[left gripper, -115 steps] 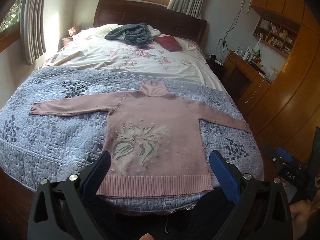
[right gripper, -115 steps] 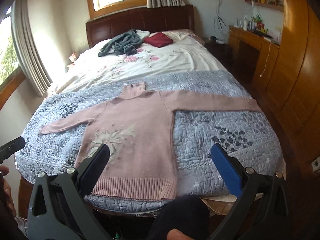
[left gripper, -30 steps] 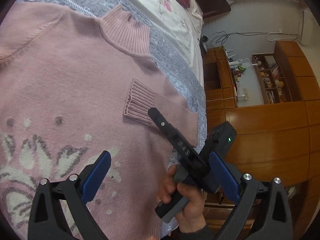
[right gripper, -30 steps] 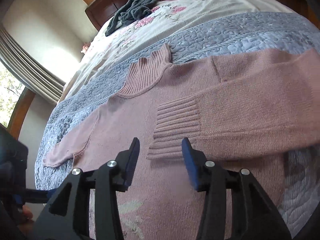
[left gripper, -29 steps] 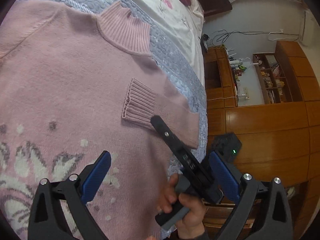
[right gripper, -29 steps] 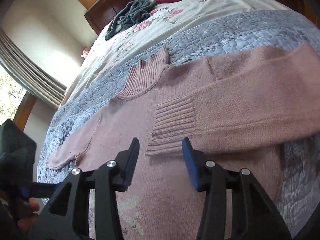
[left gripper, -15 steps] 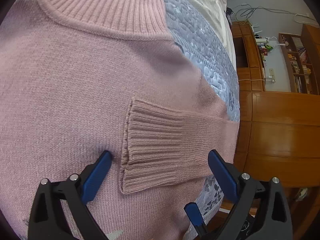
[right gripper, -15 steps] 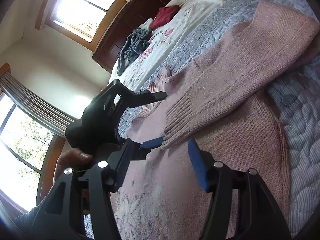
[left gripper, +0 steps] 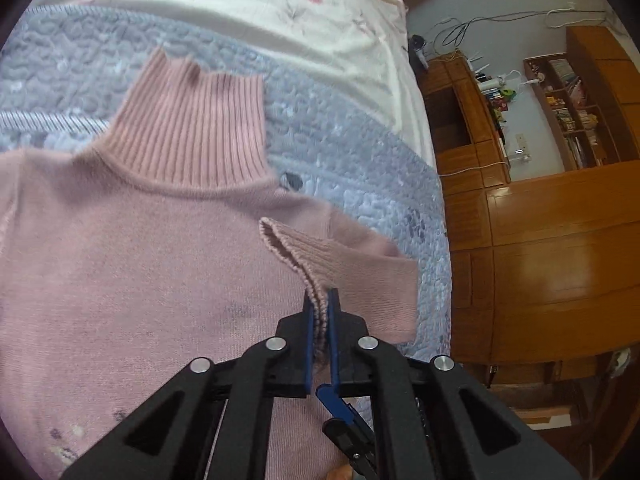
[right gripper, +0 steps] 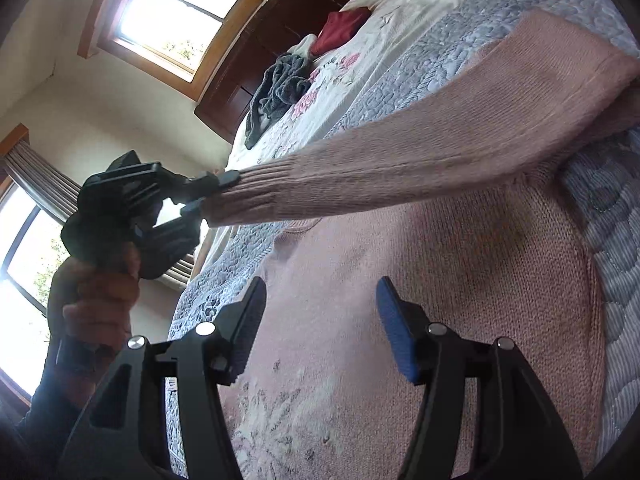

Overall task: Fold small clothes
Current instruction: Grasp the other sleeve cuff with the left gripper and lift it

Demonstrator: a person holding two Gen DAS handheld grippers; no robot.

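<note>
Your left claw is clamped tight on the ribbed cuff of the pink sweater, holding that sleeve lifted above the sweater's chest. The sweater lies flat on the grey quilt of the bed. Your right claw hovers over the sweater's body, wide apart, gripping nothing.

One pink sweater, two grippers, one grey garment, one red item.
</note>
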